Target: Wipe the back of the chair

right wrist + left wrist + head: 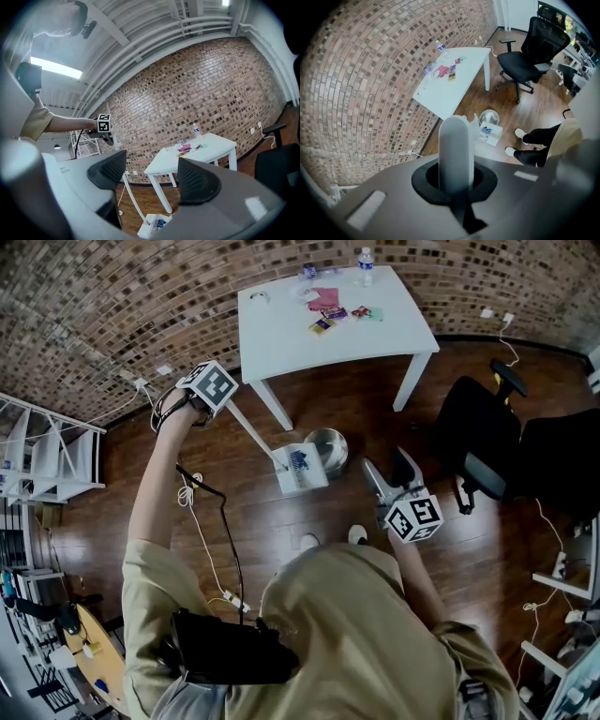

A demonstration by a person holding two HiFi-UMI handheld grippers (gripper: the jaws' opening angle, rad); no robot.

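Note:
The black office chair [478, 442] stands on the wood floor at the right, also seen in the left gripper view [529, 51] and at the right gripper view's edge [277, 171]. My left gripper [217, 397] is raised at the left, shut on a long white pole [454, 150]. The pole [255, 435] slants down to a white flat head with blue print [300, 468] on the floor. My right gripper [394, 472] is held level, a little left of the chair and apart from it. Its jaws [153, 177] stand slightly open with nothing between them.
A white table [281, 334] at the brick wall carries a water bottle [366, 263] and small packets. A metal bowl [328, 448] sits on the floor beside the pole's head. White shelving [47, 456] stands at the left. Cables run across the floor.

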